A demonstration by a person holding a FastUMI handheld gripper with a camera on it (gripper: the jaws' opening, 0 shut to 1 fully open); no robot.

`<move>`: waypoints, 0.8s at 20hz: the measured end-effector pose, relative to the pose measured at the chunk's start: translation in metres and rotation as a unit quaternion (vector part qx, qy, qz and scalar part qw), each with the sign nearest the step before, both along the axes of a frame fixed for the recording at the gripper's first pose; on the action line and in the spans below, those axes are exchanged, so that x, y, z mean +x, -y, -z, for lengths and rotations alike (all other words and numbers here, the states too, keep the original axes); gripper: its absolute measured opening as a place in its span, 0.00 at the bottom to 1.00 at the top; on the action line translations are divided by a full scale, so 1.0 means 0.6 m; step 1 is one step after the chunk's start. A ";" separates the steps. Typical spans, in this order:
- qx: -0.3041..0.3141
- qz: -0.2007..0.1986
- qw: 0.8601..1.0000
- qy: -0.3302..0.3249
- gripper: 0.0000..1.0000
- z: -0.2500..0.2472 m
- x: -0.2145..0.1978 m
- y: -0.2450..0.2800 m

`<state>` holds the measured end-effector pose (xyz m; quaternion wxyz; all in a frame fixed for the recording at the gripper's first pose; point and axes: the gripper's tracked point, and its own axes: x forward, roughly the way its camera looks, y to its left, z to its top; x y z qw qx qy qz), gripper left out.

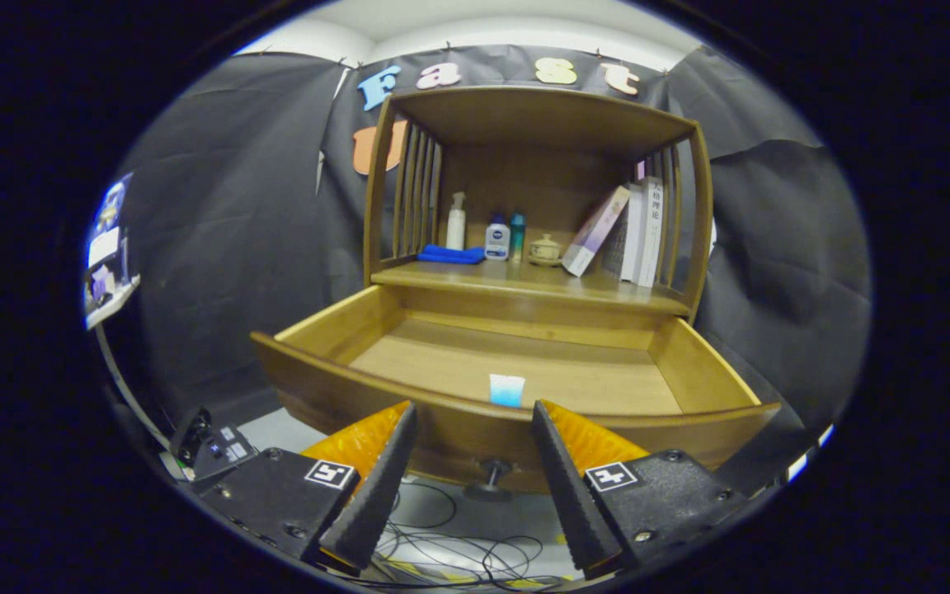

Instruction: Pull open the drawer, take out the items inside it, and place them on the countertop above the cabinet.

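The drawer (516, 363) of the wooden cabinet (537, 206) stood pulled fully open, its knob (491, 477) facing the gripper (475, 437). The jaws were apart and held nothing, their tips just short of the drawer's front panel, one to each side of the knob. Inside the drawer, a small pale-blue cup (507, 389) stood upright just behind the front panel, near its middle. On the tabletop (524, 280) above the drawer rested a folded blue cloth (450, 255), a white spray bottle (457, 221), a white-and-blue bottle (497, 238), a teal can (517, 236), a small lidded pot (545, 249) and leaning books (627, 231). Cables (475, 553) lay on the floor below the drawer.
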<state>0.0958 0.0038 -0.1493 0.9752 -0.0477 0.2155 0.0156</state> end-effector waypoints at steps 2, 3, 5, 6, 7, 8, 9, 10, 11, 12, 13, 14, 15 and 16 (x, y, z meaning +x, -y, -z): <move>-0.008 -0.008 1.000 -0.022 0.88 -0.003 0.030 0.005; -0.012 -0.006 0.999 -0.034 0.88 -0.002 0.047 0.012; -0.004 -0.011 0.997 -0.074 0.89 0.011 0.076 0.016; 0.005 -0.016 0.995 -0.098 0.88 0.018 0.090 0.014; 0.014 -0.020 0.992 -0.126 0.88 0.025 0.100 0.013; 0.017 -0.019 0.988 -0.154 0.88 0.034 0.110 0.015; 0.013 -0.014 0.982 -0.186 0.89 0.044 0.123 0.023; 0.009 -0.013 0.980 -0.199 0.89 0.050 0.140 0.029; 0.004 -0.004 0.977 -0.212 0.89 0.058 0.154 0.037; -0.004 0.005 0.971 -0.239 0.89 0.073 0.160 0.045; -0.001 0.007 0.966 -0.258 0.88 0.083 0.167 0.047; 0.003 0.005 0.960 -0.282 0.88 0.102 0.172 0.047; 0.004 0.008 0.953 -0.304 0.88 0.115 0.176 0.049; 0.005 0.012 0.945 -0.327 0.88 0.129 0.177 0.054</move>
